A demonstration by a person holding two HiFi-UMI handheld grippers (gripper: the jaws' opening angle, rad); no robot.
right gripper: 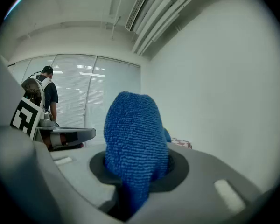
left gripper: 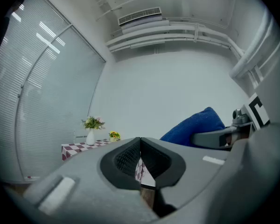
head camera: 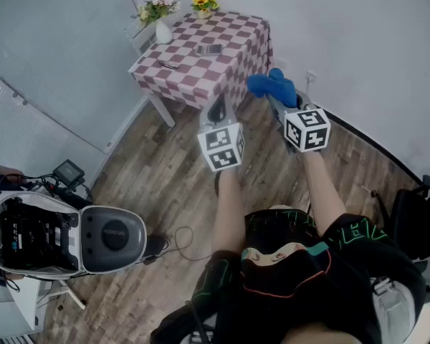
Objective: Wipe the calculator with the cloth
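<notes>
One wooden plank floor (head camera: 165, 192) takes most of the head view. On it stand one square table (head camera: 236, 34) with a red-and-white checked cover and, at the left, one big white and grey machine (head camera: 64, 235) with a rounded shell. There are two grippers, each with one cube of black-white square markers. The left gripper (left gripper: 140, 140) has its dark ribbed pads pressed together at the tips, with nothing between them. The right gripper (right gripper: 136, 169) is closed on one blue cloth (right gripper: 133, 134), a fluffy terry piece which stands up from the jaws as a rounded lump. Both are held in the air before the table, not touching it. One calculator (head camera: 208, 49), flat, dark and rectangular, lies near the middle of the table top. At the far edge are two flower bunches, one in a white vase (head camera: 162, 31) and one yellow (head camera: 205, 4)
</notes>
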